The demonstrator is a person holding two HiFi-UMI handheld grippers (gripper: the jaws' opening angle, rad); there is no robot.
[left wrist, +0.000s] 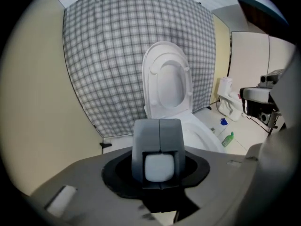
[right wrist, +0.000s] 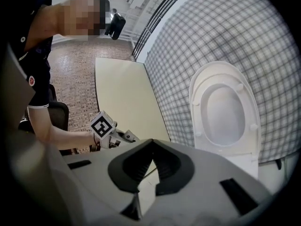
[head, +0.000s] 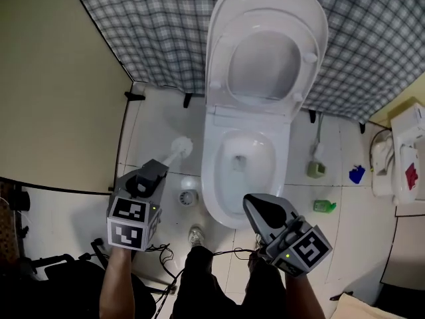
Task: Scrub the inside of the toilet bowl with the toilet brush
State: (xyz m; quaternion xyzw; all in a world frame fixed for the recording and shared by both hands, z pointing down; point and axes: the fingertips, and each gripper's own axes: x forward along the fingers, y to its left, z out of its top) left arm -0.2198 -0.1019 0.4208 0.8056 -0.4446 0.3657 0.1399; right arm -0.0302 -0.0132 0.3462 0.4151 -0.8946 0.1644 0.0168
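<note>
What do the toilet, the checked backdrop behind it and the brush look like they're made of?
Toilet: glossy white ceramic, judging by its hard sheen; the raised lid looks more like plastic.
Backdrop: woven cloth, matte, with wavy check lines and an uneven hem.
Brush: white, probably plastic; too small to be sure.

The raised lid leaves the toilet bowl open from above; the beige wall narrows the left floor, a green bottle sits right.
</note>
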